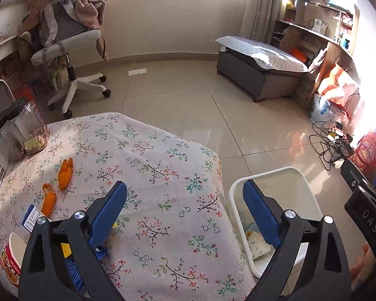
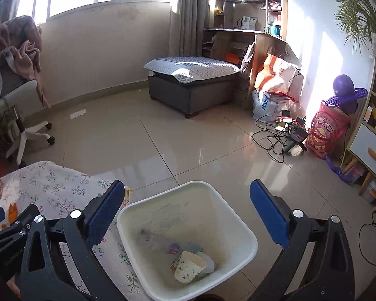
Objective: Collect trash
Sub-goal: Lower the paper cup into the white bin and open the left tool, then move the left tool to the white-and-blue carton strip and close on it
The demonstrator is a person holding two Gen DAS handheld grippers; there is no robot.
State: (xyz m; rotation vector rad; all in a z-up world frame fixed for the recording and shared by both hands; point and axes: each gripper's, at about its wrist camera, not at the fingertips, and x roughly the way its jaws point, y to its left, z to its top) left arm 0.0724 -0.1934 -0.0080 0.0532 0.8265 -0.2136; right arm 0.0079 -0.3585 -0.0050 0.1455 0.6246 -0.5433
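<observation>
- Beside the table, a paper cup and wrappers are already seen in the bin.
- Orange peels, a small box and a noodle cup are left on the table.
- Left gripper and right gripper are held spread, empty.

The right tool reads "DAS"; the red bag shows a Lay's logo.

Left gripper jaws wide apart; right gripper likewise (both unloaded).
</observation>
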